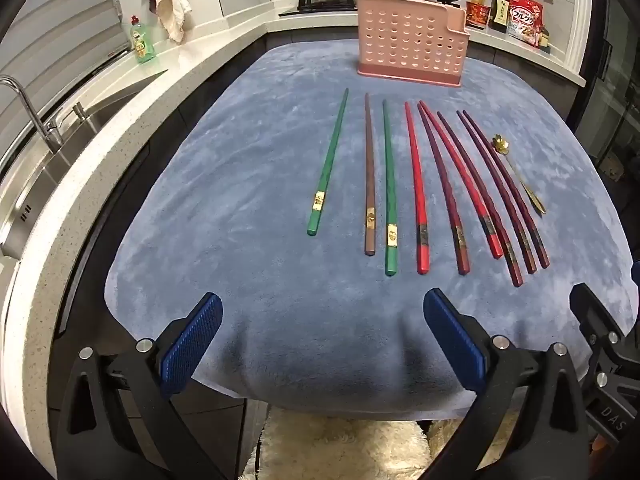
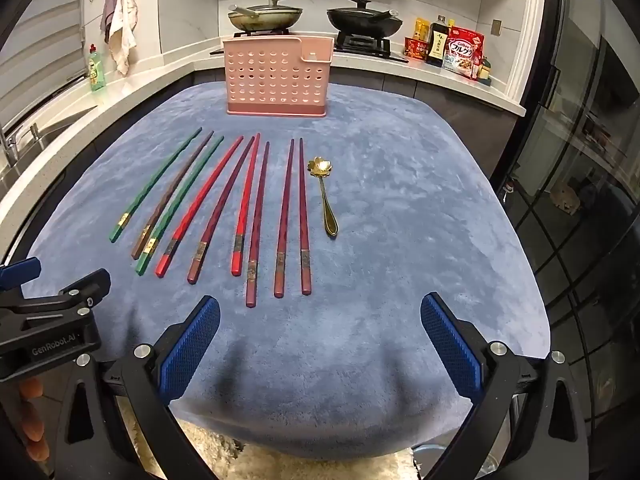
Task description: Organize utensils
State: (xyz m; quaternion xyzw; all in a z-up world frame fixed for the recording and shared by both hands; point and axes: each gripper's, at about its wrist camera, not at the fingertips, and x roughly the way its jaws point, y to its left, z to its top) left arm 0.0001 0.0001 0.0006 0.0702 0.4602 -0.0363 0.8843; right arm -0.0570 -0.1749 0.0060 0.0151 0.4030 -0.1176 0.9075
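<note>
I am looking over the blue cloth-covered table (image 2: 400,200), where the pink perforated utensil holder (image 2: 278,78) is standing upright at the far edge. Nine chopsticks (image 2: 240,208) are lying side by side in a row across the middle, thick ends toward the near edge, and the gold flower-bowled spoon (image 2: 325,196) is lying just beside them at the row's right end. I am holding the left gripper (image 1: 322,344) and the right gripper (image 2: 320,344) above the near edge, jaws spread fully wide, gripping and touching nothing.
</note>
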